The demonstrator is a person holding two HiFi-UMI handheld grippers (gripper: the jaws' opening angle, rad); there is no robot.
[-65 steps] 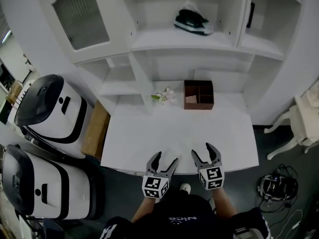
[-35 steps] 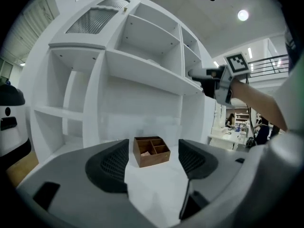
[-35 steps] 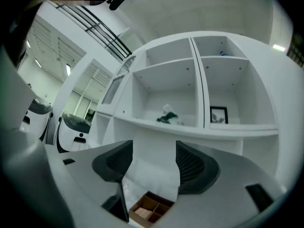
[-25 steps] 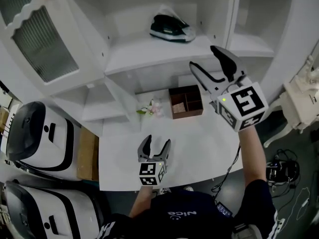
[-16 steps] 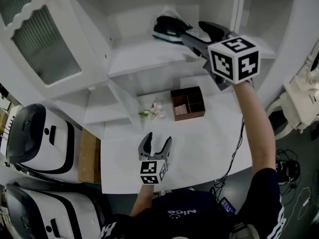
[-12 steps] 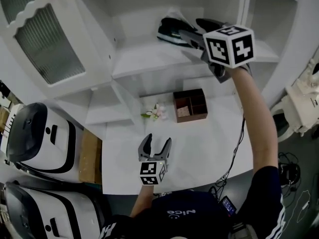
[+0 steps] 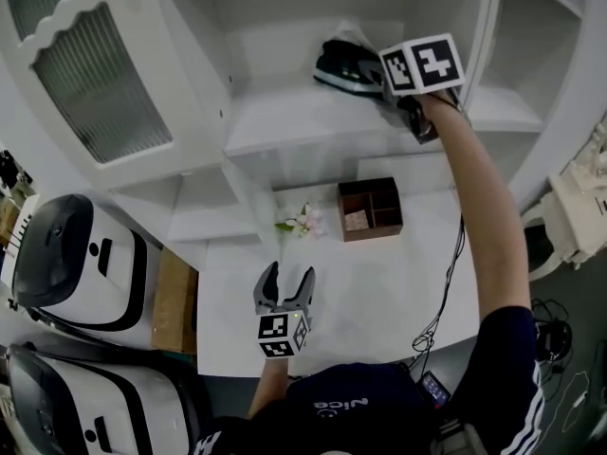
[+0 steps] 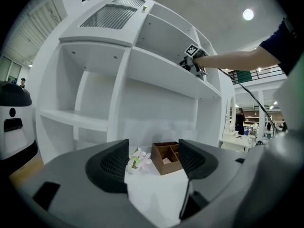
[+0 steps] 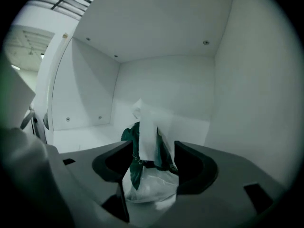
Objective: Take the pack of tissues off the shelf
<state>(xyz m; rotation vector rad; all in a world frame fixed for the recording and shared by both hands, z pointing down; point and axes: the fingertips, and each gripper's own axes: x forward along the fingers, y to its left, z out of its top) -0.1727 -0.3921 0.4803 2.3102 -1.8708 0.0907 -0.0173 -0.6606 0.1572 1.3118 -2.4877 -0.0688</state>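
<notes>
**A:** Entry on the right tool (image 9: 152,156). What state is it in?

**B:** Its jaws are spread wide. The pack of tissues (image 9: 148,172) stands between the two tips, with dark green wrap above and clear film below. A white sheet sticks up past the jaws. I see no pad pressing on the pack.

**A:** Where does the pack sit?

**B:** It sits on the upper shelf (image 7: 285,121) of the white cabinet, straight ahead of the right tool. The compartment's side wall is close on the tool's right. The arm is stretched up to reach it.

**A:** And the left tool (image 7: 287,278)?

**B:** Its jaws are spread with nothing between them. It hangs over the near edge of the worktop (image 7: 379,282), well below the right tool. Ahead of it and slightly to its right stands a brown box (image 7: 371,209) with compartments. A small flower (image 7: 302,222) lies just left of the box. Both are at the far end of the worktop, well apart from the tips.
</notes>
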